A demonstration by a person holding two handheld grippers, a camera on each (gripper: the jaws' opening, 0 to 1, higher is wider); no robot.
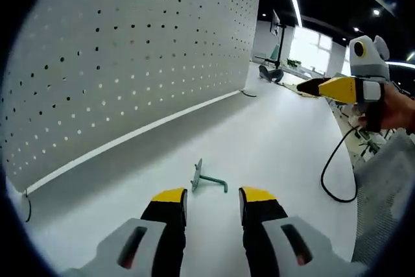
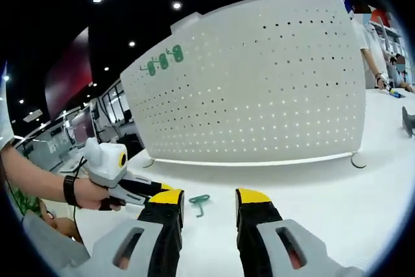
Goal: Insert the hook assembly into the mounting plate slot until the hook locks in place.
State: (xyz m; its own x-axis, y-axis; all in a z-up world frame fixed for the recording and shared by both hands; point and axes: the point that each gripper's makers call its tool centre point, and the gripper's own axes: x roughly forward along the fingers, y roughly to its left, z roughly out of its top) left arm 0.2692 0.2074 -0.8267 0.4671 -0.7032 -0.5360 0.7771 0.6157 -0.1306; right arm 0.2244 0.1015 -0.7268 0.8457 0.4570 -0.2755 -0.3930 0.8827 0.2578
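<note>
Hook (image 1: 206, 180) on table (image 1: 279, 141) — both grippers open, apart from it.

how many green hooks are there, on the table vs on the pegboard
On the table: 1, the loose hook lying ahead of the left gripper
On the pegboard: 3, hung hooks near its top left corner in the right gripper view
Total: 4
</note>
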